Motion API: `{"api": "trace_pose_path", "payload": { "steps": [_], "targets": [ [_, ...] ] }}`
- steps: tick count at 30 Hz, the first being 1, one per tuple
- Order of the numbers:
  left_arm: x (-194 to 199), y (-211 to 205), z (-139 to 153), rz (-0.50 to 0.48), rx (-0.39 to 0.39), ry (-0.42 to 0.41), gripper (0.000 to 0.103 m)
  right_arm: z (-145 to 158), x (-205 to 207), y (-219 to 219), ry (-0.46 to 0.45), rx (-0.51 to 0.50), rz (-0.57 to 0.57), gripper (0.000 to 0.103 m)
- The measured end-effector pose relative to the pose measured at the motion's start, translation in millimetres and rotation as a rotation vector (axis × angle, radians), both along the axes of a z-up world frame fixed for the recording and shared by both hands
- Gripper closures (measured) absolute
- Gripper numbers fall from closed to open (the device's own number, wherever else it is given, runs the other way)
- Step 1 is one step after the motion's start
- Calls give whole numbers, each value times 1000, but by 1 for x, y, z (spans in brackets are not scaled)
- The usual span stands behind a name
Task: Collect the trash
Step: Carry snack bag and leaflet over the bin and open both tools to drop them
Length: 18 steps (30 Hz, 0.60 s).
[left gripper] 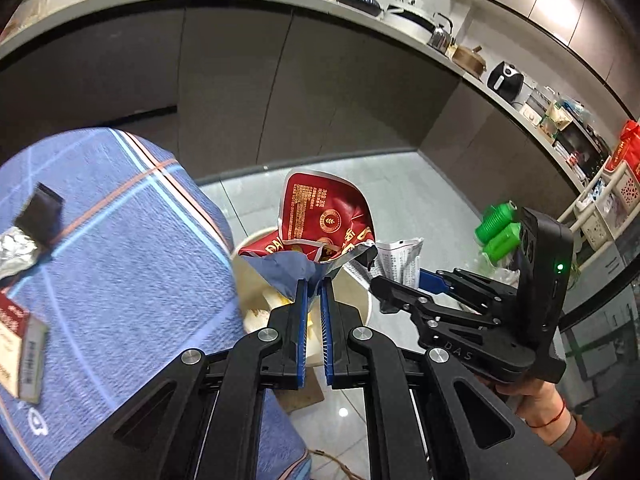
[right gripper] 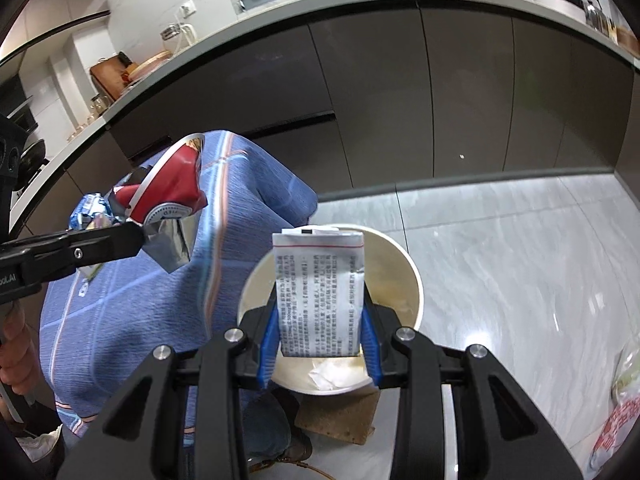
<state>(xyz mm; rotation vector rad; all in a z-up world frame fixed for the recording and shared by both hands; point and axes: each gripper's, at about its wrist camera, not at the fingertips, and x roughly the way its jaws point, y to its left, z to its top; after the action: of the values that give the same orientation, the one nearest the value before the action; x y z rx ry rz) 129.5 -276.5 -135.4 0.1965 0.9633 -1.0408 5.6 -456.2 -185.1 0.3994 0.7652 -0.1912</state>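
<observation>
My left gripper (left gripper: 314, 286) is shut on a red and silver snack bag (left gripper: 324, 220), held above the cream trash bin (left gripper: 362, 300) beside the table. The bag also shows in the right wrist view (right gripper: 168, 196). My right gripper (right gripper: 320, 320) is shut on a white packet with black print (right gripper: 320, 288), held over the open bin (right gripper: 412, 280); the packet shows in the left wrist view (left gripper: 400, 260) too. The bin holds some pale scraps (right gripper: 332, 376).
A table with a blue striped cloth (left gripper: 120, 240) carries more wrappers: a foil and dark one (left gripper: 28, 232) and a red and white box (left gripper: 16, 336). A blue packet (right gripper: 86, 210) lies on it. Dark cabinets stand behind. A brown block (right gripper: 340, 416) props the bin.
</observation>
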Motion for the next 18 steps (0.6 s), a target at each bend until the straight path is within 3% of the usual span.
{"api": "trace_pose_path", "payload": {
  "steps": [18],
  "targets": [
    [18,-46,-51,-31,101,41,97,-51,17,-22,76,68,-8,68]
  ]
}}
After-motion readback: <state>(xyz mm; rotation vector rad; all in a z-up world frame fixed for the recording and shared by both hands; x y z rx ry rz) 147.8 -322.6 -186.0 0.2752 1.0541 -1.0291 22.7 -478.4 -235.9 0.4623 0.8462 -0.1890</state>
